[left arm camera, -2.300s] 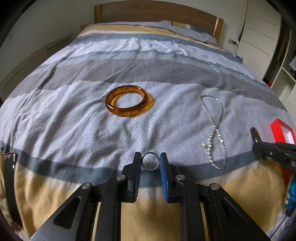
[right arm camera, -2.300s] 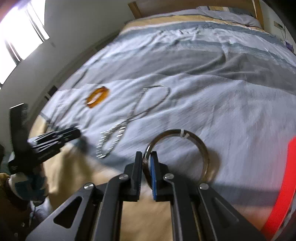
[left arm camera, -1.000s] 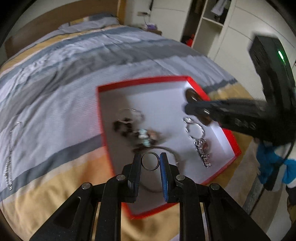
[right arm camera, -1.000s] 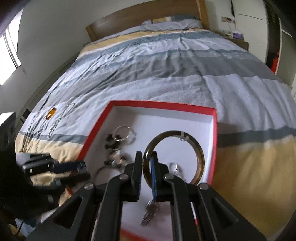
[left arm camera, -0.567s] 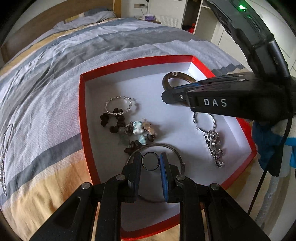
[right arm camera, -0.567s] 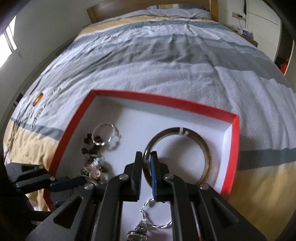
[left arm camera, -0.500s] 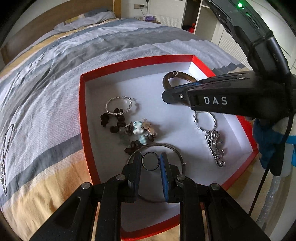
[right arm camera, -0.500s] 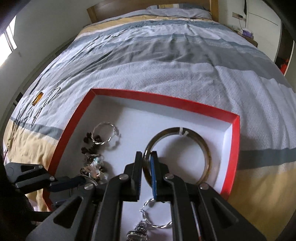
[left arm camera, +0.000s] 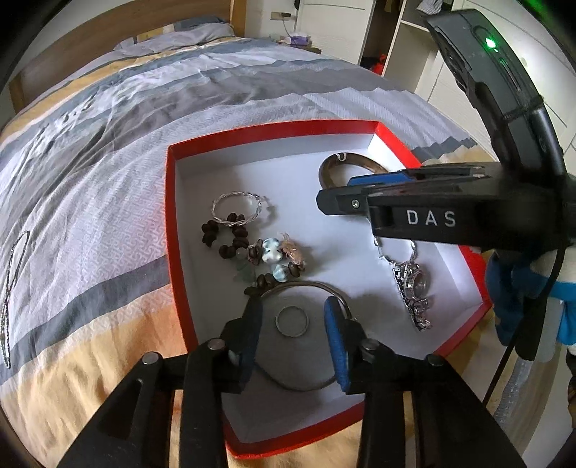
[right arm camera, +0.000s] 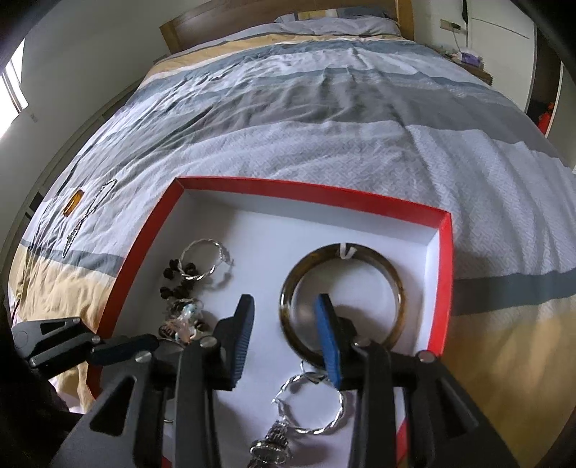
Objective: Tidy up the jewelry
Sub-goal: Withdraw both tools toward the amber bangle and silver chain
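A red box with a white inside point(left arm camera: 172, 223) point(right arm camera: 136, 252) lies on the bed. My left gripper point(left arm camera: 292, 316) is open over its near end; a small silver ring point(left arm camera: 292, 321) lies free on the box floor between the fingers. My right gripper point(right arm camera: 284, 316) is open above a dark brown bangle point(right arm camera: 392, 277) point(left arm camera: 334, 166) that lies flat in the box. Also in the box are a twisted silver bracelet point(left arm camera: 235, 207), a beaded bracelet point(left arm camera: 266, 255), a thin wire bangle point(left arm camera: 309, 286) and a silver watch point(left arm camera: 414, 288).
An amber bangle point(right arm camera: 73, 203) and a silver chain necklace point(right arm camera: 86, 219) point(left arm camera: 10, 288) lie on the striped bedspread to the left of the box. The right gripper's body point(left arm camera: 432, 216) hangs over the box's right side. White wardrobes point(left arm camera: 396, 32) stand beyond the bed.
Both grippers opened over the box. The left one let go of the small ring and the right one let go of the brown bangle; both pieces now lie in the box.
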A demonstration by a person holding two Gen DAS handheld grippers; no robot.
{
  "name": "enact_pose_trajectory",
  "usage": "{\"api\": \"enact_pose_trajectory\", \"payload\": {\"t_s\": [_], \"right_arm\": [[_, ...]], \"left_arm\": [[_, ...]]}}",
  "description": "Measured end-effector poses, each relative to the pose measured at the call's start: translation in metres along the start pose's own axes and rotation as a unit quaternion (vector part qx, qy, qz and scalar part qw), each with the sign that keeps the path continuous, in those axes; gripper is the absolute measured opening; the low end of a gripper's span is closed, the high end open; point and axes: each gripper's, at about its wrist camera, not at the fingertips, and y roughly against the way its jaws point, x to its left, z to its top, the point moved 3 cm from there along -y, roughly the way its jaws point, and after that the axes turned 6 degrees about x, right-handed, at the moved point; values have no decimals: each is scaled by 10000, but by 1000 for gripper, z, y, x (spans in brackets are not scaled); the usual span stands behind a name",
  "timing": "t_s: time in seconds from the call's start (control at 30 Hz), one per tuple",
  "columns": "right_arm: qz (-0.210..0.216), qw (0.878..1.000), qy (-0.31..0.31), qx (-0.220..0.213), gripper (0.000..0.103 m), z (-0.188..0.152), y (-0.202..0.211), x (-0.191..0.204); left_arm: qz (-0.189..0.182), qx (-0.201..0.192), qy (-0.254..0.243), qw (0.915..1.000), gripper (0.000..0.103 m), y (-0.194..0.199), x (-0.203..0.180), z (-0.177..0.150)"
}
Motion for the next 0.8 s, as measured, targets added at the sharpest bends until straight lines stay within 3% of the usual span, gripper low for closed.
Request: {"api": "enact_pose_trajectory", "payload": {"t_s": [0.33,0.8], "right_arm": [[-98,9995,-130,-284,34,-9,35,5],[-303,9980,-295,-479,34,-44,90,28]], "left_arm": [[12,-231,34,9997,47,28,0,-2],[158,-725,119,9972,56,98,7,-24]]}}
